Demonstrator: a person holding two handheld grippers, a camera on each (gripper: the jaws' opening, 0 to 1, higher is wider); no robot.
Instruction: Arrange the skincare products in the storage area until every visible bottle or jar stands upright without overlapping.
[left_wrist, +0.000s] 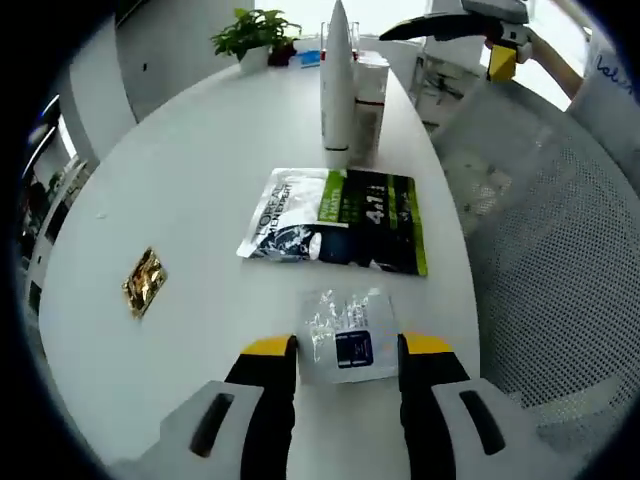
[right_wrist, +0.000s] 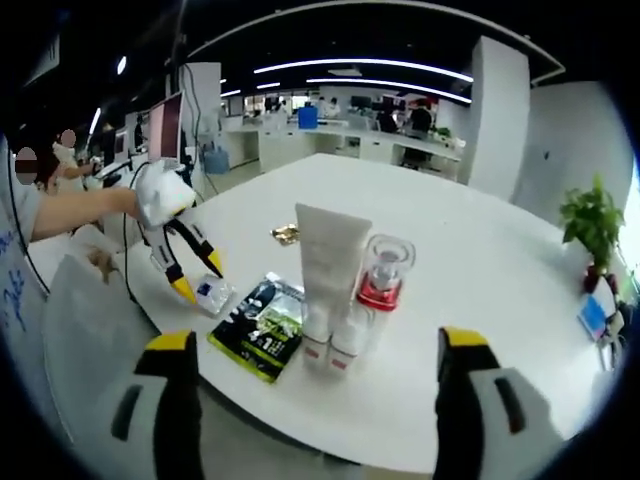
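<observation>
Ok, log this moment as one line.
left gripper: open, straddling clear sachet | right gripper: open, off table | tube, pump bottle: upright

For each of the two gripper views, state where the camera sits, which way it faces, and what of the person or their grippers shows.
Left gripper view: rides the left gripper, low over the white table, jaws open around a clear sachet; right gripper beyond.
Right gripper view: rides the right gripper, off the table edge, facing the white tube; gloved hand at left.
Shared: green-black sachet, tube.

Opposing views across one white table (left_wrist: 180, 200) (shared: standing tube (right_wrist: 330, 275))
</observation>
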